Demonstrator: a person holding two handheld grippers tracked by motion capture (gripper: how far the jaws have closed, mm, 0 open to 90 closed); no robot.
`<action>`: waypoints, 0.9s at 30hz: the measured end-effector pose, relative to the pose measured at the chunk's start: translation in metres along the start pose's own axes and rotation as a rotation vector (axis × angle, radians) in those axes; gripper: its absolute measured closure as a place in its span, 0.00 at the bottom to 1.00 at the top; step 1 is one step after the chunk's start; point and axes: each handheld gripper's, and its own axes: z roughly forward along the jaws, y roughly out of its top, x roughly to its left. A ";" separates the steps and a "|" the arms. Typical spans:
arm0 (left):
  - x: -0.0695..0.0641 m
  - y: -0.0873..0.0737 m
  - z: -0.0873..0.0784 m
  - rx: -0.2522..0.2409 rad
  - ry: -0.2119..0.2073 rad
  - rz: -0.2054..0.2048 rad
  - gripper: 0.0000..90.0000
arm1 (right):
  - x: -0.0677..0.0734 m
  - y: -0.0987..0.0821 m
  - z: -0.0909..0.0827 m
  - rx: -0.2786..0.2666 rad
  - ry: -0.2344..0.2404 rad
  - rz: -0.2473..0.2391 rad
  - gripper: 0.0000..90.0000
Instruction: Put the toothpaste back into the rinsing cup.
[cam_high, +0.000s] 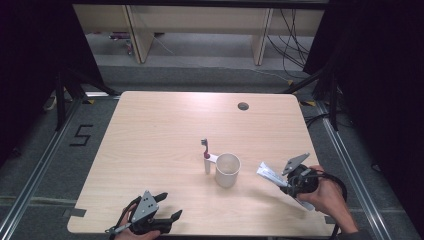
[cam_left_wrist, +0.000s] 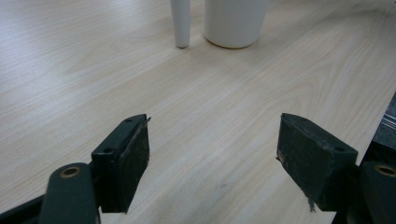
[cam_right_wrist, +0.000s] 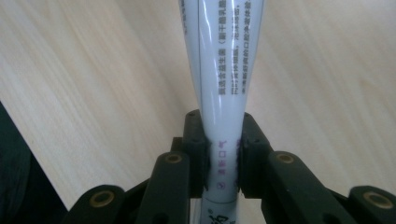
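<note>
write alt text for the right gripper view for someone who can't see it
A white toothpaste tube with small printed text is clamped between the two black jaws of the right gripper and runs up out of the top of the picture. Behind it lies a light wooden table, whose edge cuts across the lower left corner.

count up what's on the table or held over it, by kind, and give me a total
Cups: 1, the white cup near the table's middle.
Toothbrushes: 1, the toothbrush just left of the cup.
Tubes: 1, the white tube, clamped in the right claw.
Total: 3 things. The left claw is open with nothing between its pads.
</note>
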 end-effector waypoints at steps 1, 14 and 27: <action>0.000 0.000 -0.002 0.012 0.001 0.010 0.28 | -0.006 0.000 -0.004 -0.053 -0.009 0.017 0.86; 0.003 0.000 -0.002 0.012 0.006 0.006 0.28 | -0.020 0.019 -0.026 -0.341 -0.050 0.094 0.86; 0.003 -0.001 -0.002 0.016 0.013 -0.001 0.26 | -0.018 0.042 -0.017 -0.502 -0.015 0.129 0.86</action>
